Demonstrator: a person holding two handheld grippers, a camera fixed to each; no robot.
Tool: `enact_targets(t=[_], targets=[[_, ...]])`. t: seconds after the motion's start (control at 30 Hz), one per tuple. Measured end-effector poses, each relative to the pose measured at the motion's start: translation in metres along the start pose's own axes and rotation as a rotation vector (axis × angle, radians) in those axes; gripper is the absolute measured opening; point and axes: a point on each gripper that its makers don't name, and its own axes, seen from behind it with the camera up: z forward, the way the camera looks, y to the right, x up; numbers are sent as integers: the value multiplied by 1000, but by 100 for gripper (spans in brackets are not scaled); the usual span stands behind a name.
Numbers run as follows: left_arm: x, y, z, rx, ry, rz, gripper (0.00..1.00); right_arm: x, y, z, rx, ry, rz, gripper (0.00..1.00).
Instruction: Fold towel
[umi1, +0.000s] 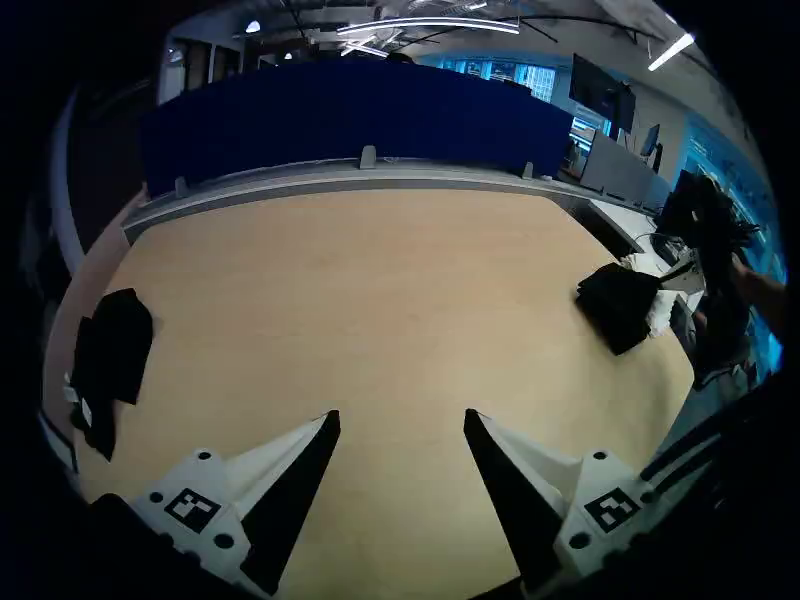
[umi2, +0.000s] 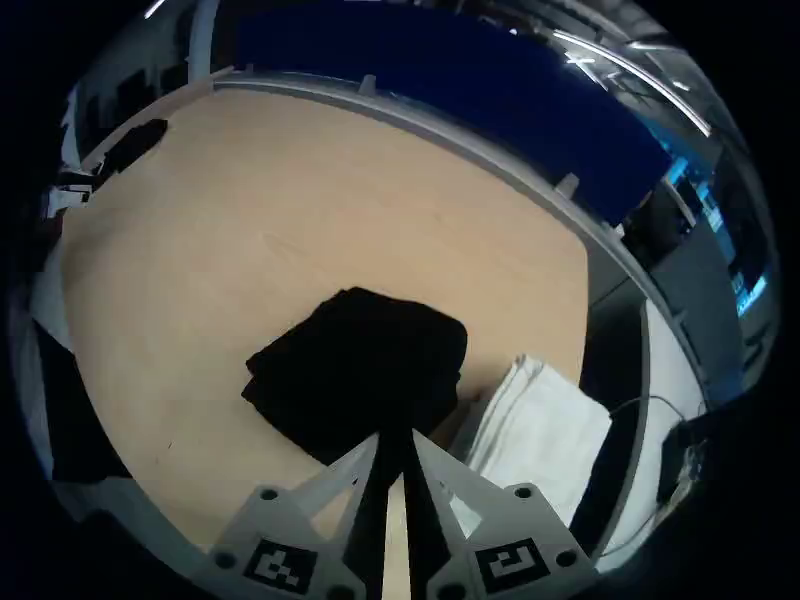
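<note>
Office, wood worktop (umi1: 400, 300), blue partition behind. Black towel (umi2: 360, 370) looks folded already, lying beside folded white towel (umi2: 535, 420). Right gripper (umi2: 395, 435) fingers narrow at its near edge, can't tell if pinching. Left gripper (umi1: 400, 420) fingers wide over bare wood. Crumpled dark cloth (umi1: 110, 360) far left probably next.

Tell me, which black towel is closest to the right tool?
The folded black towel lying beside the folded white towel, just in front of the right tool. The other black cloth sits far away at the wooden table's opposite edge.
</note>
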Motion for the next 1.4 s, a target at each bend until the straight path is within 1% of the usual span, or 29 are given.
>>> enact_targets(t=[0.2,0.47,0.7,0.77,0.83,0.9,0.93,1.03,1.1,1.17,1.2,1.23,1.3,1.33,1.37,1.4], targets=[[-1,0,-1,7,-2,4,92,-41,-7,15,-4,-55,69,8],[-4,-3,-3,19,-8,2,92,-80,-18,37,1,-126,139,8],[-7,-5,-4,26,-11,-2,92,-88,-17,51,-16,-145,184,8],[-6,-6,-4,27,-11,-3,92,-87,-17,50,-22,-144,187,9],[-6,-6,-4,28,-10,-4,92,-86,-16,48,-30,-144,181,13],[-5,-7,-4,30,-9,-7,92,-86,-15,45,-40,-145,169,21],[-5,-8,-5,30,-9,-9,92,-86,-15,43,-45,-145,159,28],[-4,-8,-5,29,-7,-13,92,-84,-13,35,-61,-142,130,52],[-4,-8,-5,28,-7,-15,92,-82,-11,31,-72,-135,115,58],[-4,-8,-4,26,-7,-15,92,-77,-12,27,-75,-120,113,64],[-4,-8,-4,24,-6,-15,92,-75,-12,25,-76,-113,113,69],[-3,-8,-3,23,-5,-15,92,-72,-13,24,-74,-104,117,74],[-3,-7,-3,21,-2,-15,92,-66,-15,21,-71,-87,127,88],[-3,-7,-3,20,-1,-15,92,-64,-16,20,-72,-80,131,92],[-3,-7,-3,20,1,-16,92,-61,-16,19,-74,-72,137,96],[-3,-7,-3,19,2,-16,92,-59,-16,18,-75,-66,141,96]])
